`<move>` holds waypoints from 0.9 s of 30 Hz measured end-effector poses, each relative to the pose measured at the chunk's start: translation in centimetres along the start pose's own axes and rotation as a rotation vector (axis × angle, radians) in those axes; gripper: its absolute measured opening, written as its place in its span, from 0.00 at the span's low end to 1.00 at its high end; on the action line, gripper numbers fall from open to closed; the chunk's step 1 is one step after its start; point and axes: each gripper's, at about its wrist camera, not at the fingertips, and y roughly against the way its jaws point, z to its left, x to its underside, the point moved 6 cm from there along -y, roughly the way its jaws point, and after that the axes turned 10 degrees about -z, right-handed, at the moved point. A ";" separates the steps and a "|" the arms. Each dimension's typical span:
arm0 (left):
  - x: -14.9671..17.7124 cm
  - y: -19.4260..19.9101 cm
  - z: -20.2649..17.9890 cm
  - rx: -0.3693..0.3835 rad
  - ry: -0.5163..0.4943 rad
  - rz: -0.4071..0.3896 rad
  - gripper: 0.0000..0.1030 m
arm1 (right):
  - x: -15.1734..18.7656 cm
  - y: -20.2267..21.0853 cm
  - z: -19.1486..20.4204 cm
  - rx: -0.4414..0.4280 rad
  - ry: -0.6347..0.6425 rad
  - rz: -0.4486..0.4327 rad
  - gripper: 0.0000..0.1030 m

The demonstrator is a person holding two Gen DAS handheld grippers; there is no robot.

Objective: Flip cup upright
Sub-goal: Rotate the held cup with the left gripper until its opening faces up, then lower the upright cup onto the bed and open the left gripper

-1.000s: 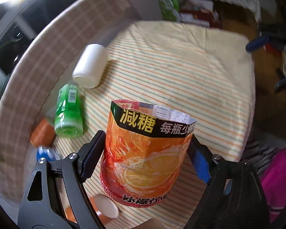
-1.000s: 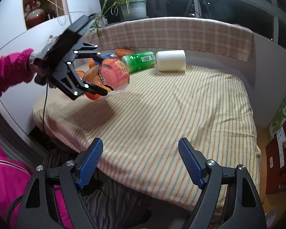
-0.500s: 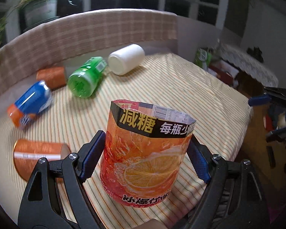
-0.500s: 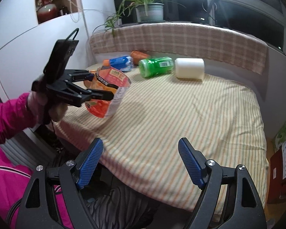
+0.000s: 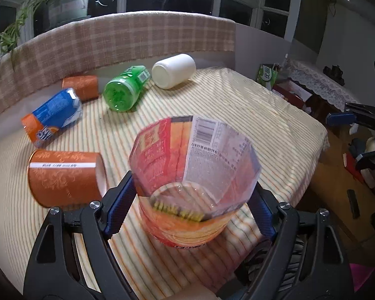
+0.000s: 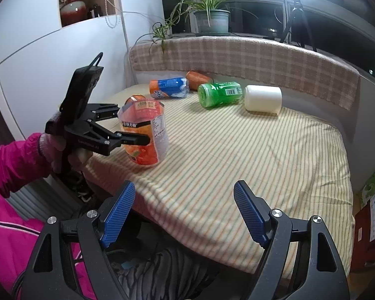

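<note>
The cup is a cut-off orange drink bottle with a printed label [image 5: 195, 175]. It stands nearly upright, mouth up, its base at the striped tablecloth [image 5: 250, 115] near the front left edge. My left gripper [image 5: 190, 200] is shut on the cup, one blue pad on each side. The right wrist view shows the same cup [image 6: 145, 135] held in the left gripper [image 6: 130, 135]. My right gripper [image 6: 182, 215] is open and empty, off the table's front edge.
Several containers lie on their sides on the table: an orange paper cup [image 5: 65, 177] close left of the held cup, a blue-orange bottle [image 5: 52, 117], another orange cup [image 5: 81, 87], a green bottle [image 5: 126, 91] and a white cup [image 5: 173, 71]. A checked backrest [image 5: 137, 40] runs behind.
My left gripper has swung the cup round from tilted in the air to mouth up and lowered it to the tablecloth. The right gripper has stayed open, shifting slightly.
</note>
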 end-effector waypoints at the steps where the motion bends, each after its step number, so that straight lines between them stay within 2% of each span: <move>1: 0.1 0.2 0.1 -0.005 0.003 -0.002 0.86 | -0.1 -0.1 0.2 -0.001 0.000 -0.002 0.79; 9: 0.6 2.2 0.4 -0.034 0.013 -0.026 0.87 | -0.6 -0.3 1.8 -0.002 -0.028 -0.037 0.79; 15: 0.4 5.2 0.9 -0.089 0.024 -0.091 0.87 | -1.6 -1.5 2.1 0.091 -0.068 -0.083 0.79; 21: -0.4 8.4 1.4 -0.154 0.035 -0.164 0.87 | -2.3 -2.8 2.5 0.138 -0.078 -0.101 0.79; 27: -0.7 10.5 2.2 -0.205 0.042 -0.200 0.87 | -2.4 -3.8 2.6 0.179 -0.089 -0.094 0.79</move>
